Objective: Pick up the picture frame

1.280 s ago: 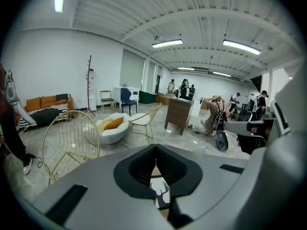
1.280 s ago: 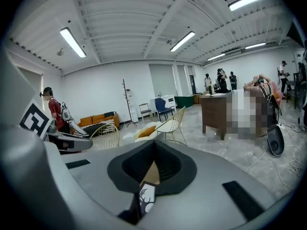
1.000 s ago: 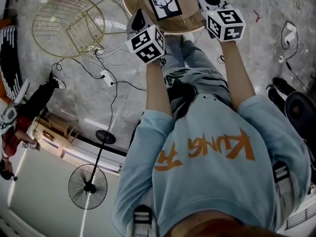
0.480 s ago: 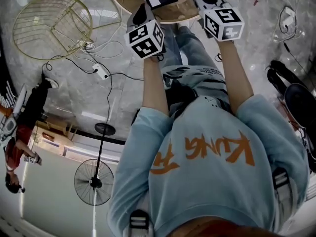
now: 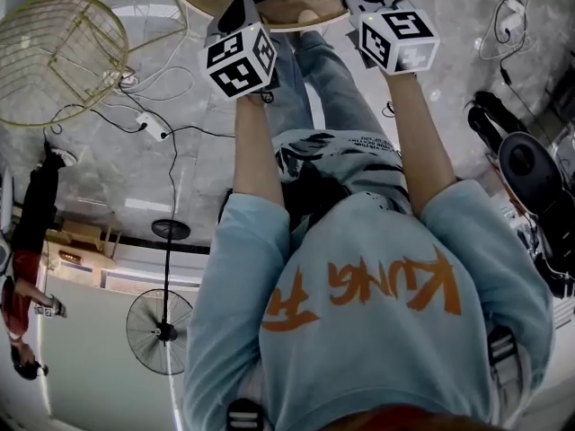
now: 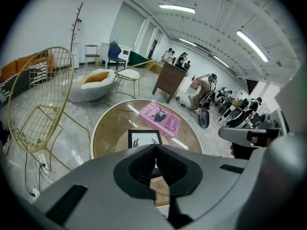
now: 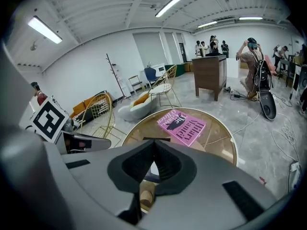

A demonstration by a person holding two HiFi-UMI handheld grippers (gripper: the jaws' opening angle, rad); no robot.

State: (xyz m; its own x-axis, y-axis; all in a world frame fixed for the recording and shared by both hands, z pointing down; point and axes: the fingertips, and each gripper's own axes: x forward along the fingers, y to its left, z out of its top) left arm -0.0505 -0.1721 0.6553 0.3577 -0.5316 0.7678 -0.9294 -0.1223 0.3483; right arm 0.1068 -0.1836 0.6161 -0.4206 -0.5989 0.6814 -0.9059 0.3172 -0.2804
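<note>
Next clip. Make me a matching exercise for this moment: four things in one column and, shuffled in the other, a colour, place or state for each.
Things:
1. picture frame
2. book
3. wire chair
4. left tool

Descriptions:
A. gold, on the floor beside the round table
B. jaws together, nothing between them
C. pink, lying on the table's far half
D. black-edged, lying on the table's near half

Pairs: 1-D, 2-C, 3-A, 4-B
</note>
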